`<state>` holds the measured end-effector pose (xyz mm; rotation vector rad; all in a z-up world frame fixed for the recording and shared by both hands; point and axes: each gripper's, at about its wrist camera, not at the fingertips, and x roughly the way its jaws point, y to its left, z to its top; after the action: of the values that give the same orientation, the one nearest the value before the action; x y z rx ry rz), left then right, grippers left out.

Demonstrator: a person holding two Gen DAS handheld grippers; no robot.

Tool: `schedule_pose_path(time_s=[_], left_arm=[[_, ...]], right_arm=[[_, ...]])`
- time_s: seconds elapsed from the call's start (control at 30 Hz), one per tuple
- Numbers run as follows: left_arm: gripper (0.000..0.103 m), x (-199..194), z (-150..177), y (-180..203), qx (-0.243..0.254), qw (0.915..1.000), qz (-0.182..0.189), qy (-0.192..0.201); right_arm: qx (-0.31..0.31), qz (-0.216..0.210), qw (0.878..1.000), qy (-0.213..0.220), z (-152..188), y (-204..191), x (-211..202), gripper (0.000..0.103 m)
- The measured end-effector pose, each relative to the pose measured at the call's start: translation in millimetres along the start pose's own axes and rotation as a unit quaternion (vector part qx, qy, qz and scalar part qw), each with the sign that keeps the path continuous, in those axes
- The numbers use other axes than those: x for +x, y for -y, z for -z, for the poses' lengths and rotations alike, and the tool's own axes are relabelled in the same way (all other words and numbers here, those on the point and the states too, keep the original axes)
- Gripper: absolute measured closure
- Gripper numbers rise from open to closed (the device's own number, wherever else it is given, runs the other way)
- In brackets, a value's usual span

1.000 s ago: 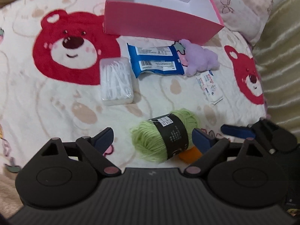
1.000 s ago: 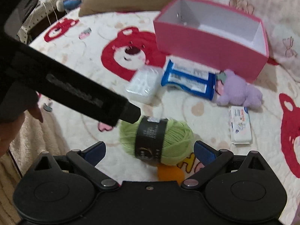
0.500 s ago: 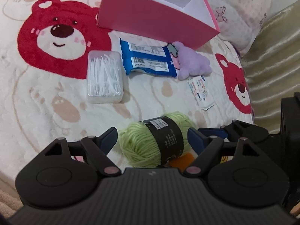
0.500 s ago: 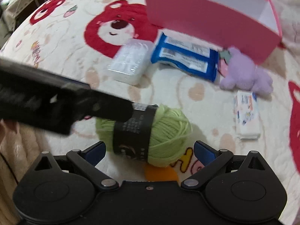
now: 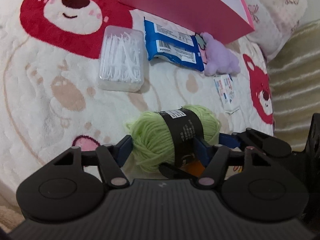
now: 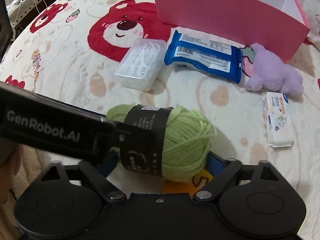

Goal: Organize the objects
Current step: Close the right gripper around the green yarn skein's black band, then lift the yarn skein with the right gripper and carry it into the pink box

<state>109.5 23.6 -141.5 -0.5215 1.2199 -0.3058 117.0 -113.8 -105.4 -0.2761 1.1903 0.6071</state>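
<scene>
The green yarn skein [image 5: 172, 138] lies on the bear blanket [image 5: 50, 104] at 12 o'clock, long axis 9-to-3. My left gripper [image 5: 164, 150] has just been closing and pinches it; my right gripper [image 6: 160, 160], also closing, straddles it, contact unclear.

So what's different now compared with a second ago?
Both grippers came down around the green yarn ball. The left gripper has just been closing, and its fingers now press the yarn's sides. The right gripper has been closing too, its fingers beside the ball; contact is unclear. The pink box, floss picks box, blue pack and purple plush stayed put.
</scene>
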Motion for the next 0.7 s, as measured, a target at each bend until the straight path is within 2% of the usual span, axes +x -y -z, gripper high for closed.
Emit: schedule_pose_path(time_s=[0.17, 0.4, 0.7], left_arm=[[0.043, 2.5, 2.2, -3.8, -0.008, 0.9998, 0.01, 0.017], [0.042, 6.8, 3.5, -6.0, -0.013, 0.999, 0.026, 0.032], [0.043, 2.0, 3.6, -10.5, -0.013, 0.998, 0.054, 0.031]], right_arm=[[-0.001, 0.014, 1.0, 0.009, -3.7, -2.0, 2.3, 0.018], [0.017, 0.007, 1.0, 0.008, -7.1, 1.4, 6.0, 0.023], [0.024, 0.003, 1.0, 0.014, -12.6, -2.9, -0.4, 0.028]])
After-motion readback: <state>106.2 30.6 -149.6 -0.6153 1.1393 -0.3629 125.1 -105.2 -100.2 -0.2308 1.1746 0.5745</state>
